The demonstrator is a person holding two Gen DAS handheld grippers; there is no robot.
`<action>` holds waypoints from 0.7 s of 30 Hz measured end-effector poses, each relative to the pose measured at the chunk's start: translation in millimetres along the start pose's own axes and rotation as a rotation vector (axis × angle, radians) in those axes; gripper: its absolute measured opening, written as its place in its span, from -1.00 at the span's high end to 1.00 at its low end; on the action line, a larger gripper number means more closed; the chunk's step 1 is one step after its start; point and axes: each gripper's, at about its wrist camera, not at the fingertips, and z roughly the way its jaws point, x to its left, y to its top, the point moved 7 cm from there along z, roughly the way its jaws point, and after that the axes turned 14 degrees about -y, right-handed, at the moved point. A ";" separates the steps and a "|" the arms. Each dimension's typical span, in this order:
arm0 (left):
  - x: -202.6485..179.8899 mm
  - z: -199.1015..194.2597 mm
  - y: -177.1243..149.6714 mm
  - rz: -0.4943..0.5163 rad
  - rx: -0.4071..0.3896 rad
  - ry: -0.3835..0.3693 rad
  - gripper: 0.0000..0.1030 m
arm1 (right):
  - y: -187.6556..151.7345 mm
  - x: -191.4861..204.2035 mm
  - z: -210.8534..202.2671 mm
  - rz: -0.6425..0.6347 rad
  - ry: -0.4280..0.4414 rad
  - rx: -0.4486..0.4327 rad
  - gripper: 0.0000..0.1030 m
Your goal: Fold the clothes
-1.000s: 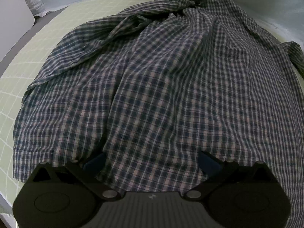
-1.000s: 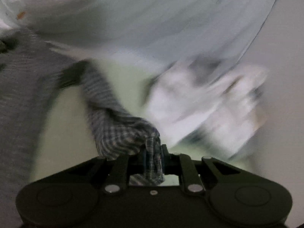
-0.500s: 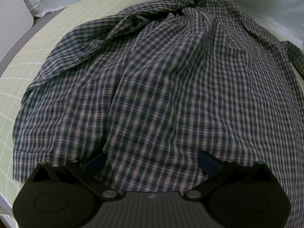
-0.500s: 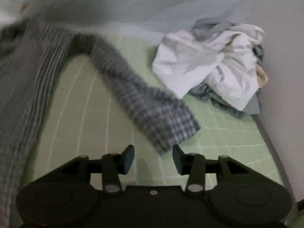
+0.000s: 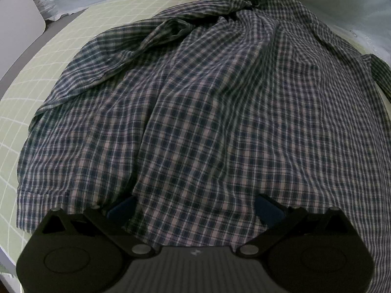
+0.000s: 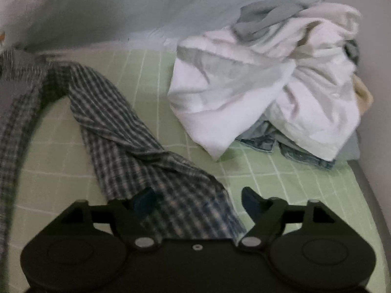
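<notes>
A dark blue and white checked shirt [image 5: 207,112] lies spread and rumpled on the green grid mat [image 5: 29,92]. My left gripper [image 5: 195,207] is open wide over the shirt's near hem, its blue fingertips [image 5: 267,207] resting on the cloth. In the right wrist view one sleeve of the shirt [image 6: 136,146] lies stretched across the mat [image 6: 293,183]. My right gripper [image 6: 199,199] is open, with the sleeve's cuff end lying between its fingers, not gripped.
A heap of white and grey clothes [image 6: 268,90] over blue denim sits at the mat's far right. A pale blue sheet [image 6: 146,7] hangs behind the mat. A white panel [image 5: 19,29] stands at the far left.
My right gripper was shut on the sleeve a second ago; it let go, opened wider, and the sleeve now lies flat on the mat. The left gripper has not moved.
</notes>
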 end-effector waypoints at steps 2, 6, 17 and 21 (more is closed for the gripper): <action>0.4 -0.2 -0.4 -0.004 -0.003 0.002 -1.00 | 3.0 2.2 11.3 -0.037 0.012 0.014 -0.58; 0.3 0.0 -0.5 -0.010 -0.001 0.004 -1.00 | 10.1 6.5 14.0 -0.121 0.088 0.019 0.18; 2.3 0.7 0.7 -0.003 -0.002 -0.003 -1.00 | -6.2 51.4 -66.9 -0.739 -0.447 -0.548 0.88; 1.7 1.3 0.3 0.006 -0.004 -0.006 -1.00 | -70.7 91.3 -72.5 -0.864 -0.258 -0.483 0.87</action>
